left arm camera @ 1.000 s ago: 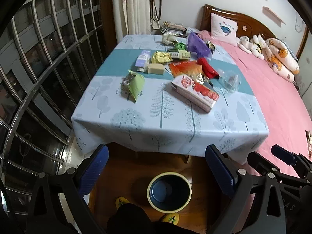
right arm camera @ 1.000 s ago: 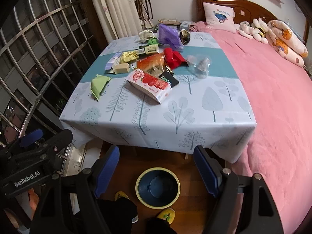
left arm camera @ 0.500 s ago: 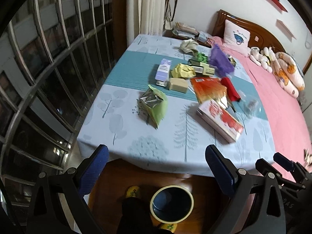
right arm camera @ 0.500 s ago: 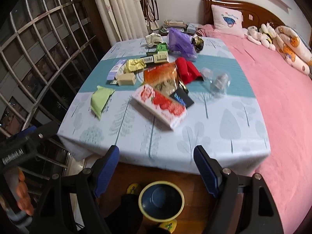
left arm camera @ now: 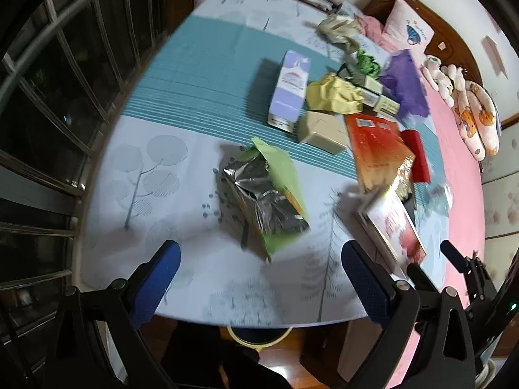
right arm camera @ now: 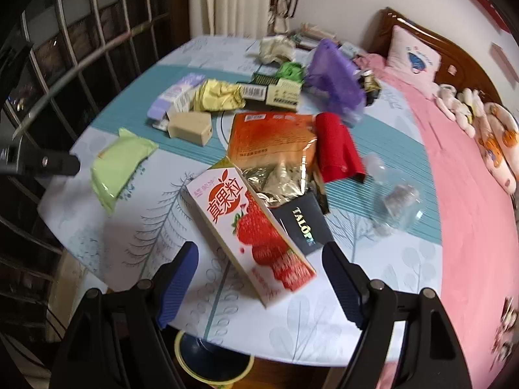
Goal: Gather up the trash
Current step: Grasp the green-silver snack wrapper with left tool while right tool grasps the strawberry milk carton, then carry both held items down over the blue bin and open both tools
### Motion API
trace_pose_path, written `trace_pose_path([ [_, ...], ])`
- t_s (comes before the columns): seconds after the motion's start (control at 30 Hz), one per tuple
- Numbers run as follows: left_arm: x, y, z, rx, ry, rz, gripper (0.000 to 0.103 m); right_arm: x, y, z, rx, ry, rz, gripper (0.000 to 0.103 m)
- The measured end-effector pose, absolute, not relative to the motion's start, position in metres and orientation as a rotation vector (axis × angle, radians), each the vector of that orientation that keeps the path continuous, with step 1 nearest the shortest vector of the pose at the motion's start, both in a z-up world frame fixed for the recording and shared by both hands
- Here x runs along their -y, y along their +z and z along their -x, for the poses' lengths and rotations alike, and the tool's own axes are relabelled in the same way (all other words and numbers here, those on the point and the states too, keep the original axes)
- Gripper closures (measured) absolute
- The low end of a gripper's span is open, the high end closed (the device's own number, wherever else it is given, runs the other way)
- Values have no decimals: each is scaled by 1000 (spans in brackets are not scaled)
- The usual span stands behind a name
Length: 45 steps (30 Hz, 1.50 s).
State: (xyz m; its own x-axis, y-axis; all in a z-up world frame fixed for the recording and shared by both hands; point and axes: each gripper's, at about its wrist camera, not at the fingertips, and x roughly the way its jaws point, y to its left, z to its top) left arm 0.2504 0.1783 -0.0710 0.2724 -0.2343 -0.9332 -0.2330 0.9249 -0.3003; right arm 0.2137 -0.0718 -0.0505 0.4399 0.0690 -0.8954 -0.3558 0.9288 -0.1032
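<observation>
A table (left arm camera: 194, 278) with a pale tree-print cloth and a teal band holds scattered trash. Beside it on the right is a pink bed (right arm camera: 480, 227).

The left gripper (left arm camera: 261, 267) hovers over the near edge of the table, its blue-padded jaws wide apart and holding nothing. A green packet (left arm camera: 269, 194), torn open to show silver foil, lies on the cloth just ahead of the jaws, about centred on the gap between them and not touching either.

The right gripper (right arm camera: 261, 267) also hovers at the near edge with its jaws wide apart and empty. A strawberry carton (right arm camera: 253, 227) lies flat on the table, slanting, with its near end reaching into the gap between the jaws; contact cannot be told.

Behind the carton lie an orange pouch (right arm camera: 272, 139), a red wrapper (right arm camera: 337, 149), a black card (right arm camera: 301, 227) and a clear plastic bag (right arm camera: 395, 201). Farther back are a beige box (right arm camera: 191, 126), a yellow wrapper (right arm camera: 217, 95) and a purple bag (right arm camera: 334, 81).

Below the table edge, a bin (right arm camera: 214, 366) with a yellow rim stands on the wooden floor, partly hidden.
</observation>
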Motion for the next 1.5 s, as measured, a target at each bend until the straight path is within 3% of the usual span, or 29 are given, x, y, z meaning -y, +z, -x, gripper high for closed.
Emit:
trace_pose_path([
  [0.37, -182, -124, -288, -1433, -33, 447, 5, 59, -86, -232, -1182, 277, 375, 24],
  [0.5, -181, -131, -296, -1457, -66, 450, 19, 59, -88, -237, -1190, 269, 352, 31],
  [0.7, -174, -134, -307, -1456, -95, 411, 24, 56, -89, -240, -1192, 269, 337, 33],
  [0.73, -172, -134, -309, -1455, -100, 404, 26, 56, -89, -240, -1191, 271, 335, 34],
  [0.8, -169, -132, -312, -1449, -102, 386, 43, 54, -89, -240, -1189, 281, 332, 36],
  [0.93, -165, -129, -316, -1439, -130, 386, 65, 50, -88, -238, -1184, 303, 324, 42],
  [1.0, -163, -125, -317, -1428, -154, 385, 86, 46, -87, -236, -1179, 313, 326, 44],
  [1.07, -159, -121, -318, -1421, -157, 372, 91, 43, -85, -233, -1174, 324, 327, 46],
  [1.1, -158, -118, -318, -1415, -157, 361, 98, 41, -84, -231, -1172, 327, 325, 47],
  [1.5, -152, -56, -291, -1291, -187, 255, 101, 49, -29, -205, -1071, 333, 148, 48],
])
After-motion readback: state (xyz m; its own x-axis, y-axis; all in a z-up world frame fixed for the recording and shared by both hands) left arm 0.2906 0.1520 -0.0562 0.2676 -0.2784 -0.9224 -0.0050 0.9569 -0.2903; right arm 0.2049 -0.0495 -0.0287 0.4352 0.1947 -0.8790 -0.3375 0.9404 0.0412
